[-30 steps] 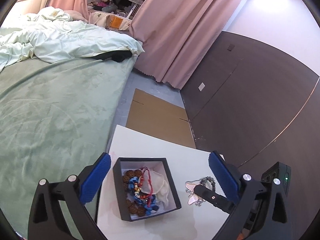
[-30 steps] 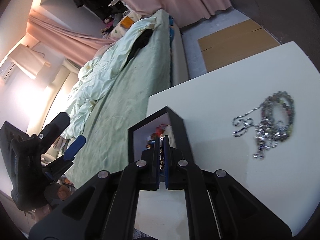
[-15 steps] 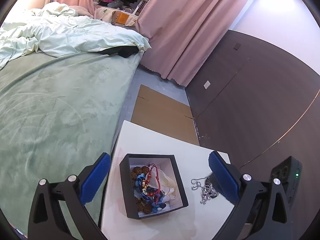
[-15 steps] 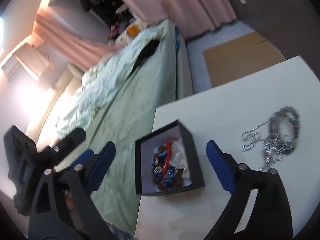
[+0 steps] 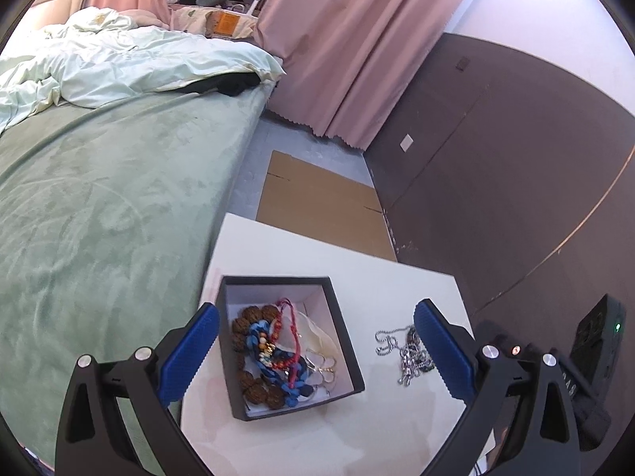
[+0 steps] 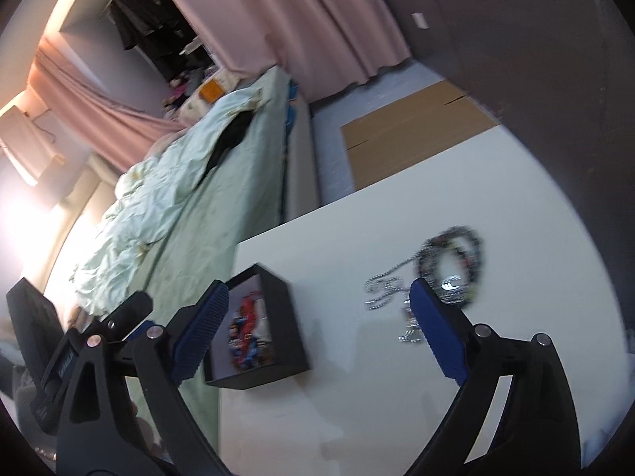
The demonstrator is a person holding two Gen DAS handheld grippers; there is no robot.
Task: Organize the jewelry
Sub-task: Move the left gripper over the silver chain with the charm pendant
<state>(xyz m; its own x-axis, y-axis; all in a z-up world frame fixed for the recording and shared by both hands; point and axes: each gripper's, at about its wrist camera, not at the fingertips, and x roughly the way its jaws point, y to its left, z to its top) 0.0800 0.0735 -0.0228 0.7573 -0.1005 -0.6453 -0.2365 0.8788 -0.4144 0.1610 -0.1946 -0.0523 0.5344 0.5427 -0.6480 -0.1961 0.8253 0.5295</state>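
Hovering over the white table [image 5: 357, 273] w/ both grippers [image 5: 315, 351] [image 6: 317, 331] spread wide, holding nothing, we see the black box [image 5: 341, 333] of beads near its bed-side edge, chains [image 6: 448, 277] loose beside it; green bed [image 5: 99, 206], pink curtains [image 5: 345, 43], cardboard [image 5: 317, 206] on floor.

In the right wrist view motion blur smears the tangle of silver chains and dark beads [image 6: 452, 273], and the right claw's [image 6: 317, 333] blue-padded finger [image 6: 436, 333] covers its near part. The open black square cardboard box's [image 6: 293, 317] contents show only as a red-and-blue smudge. In the left wrist view the left claw's [image 5: 317, 353] finger [image 5: 440, 349] hides part of the tangle. The white tabletop's [image 5: 357, 428] near edge is cut off by the frame.
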